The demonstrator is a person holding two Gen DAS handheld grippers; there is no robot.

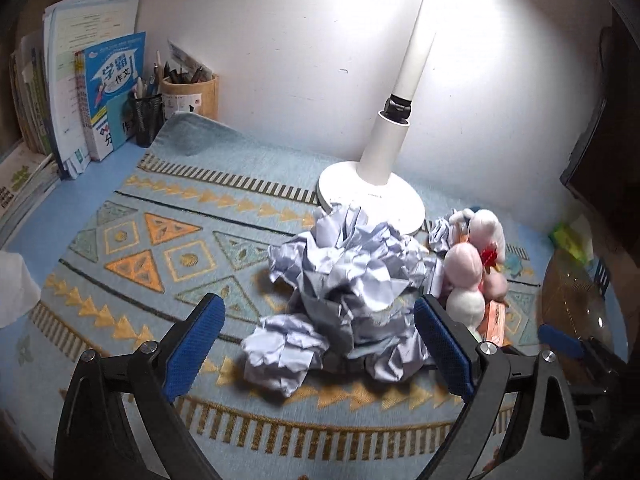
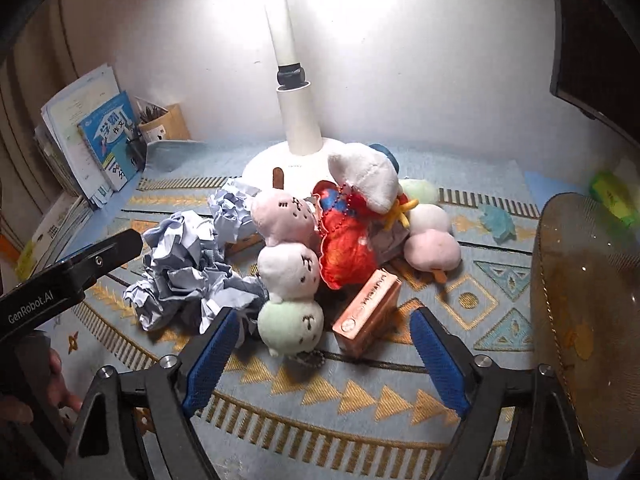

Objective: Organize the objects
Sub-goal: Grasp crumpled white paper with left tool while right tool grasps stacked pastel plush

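Observation:
A heap of crumpled pale-blue paper (image 1: pixel 352 280) lies on the patterned mat, straight ahead of my open left gripper (image 1: pixel 318 344), whose blue pads flank its near edge without touching. The same crumpled paper (image 2: pixel 188 268) shows left in the right wrist view. Beside it lie a plush dango skewer (image 2: pixel 290 268) in pink, white and green, a red plush (image 2: pixel 344 240), a white plush (image 2: pixel 364 176) and a copper-coloured box (image 2: pixel 370 312). My right gripper (image 2: pixel 320 344) is open just short of the green plush ball and the box. The left gripper's finger (image 2: pixel 80 268) reaches in from the left.
A white lamp base (image 1: pixel 372 196) stands behind the pile. Books (image 1: pixel 100 92) and pen holders (image 1: pixel 192 96) line the back left. A brownish glass plate (image 2: pixel 580 320) sits on the right, with a green packet (image 2: pixel 612 196) beyond it. A small teal paper shape (image 2: pixel 496 222) lies on the mat.

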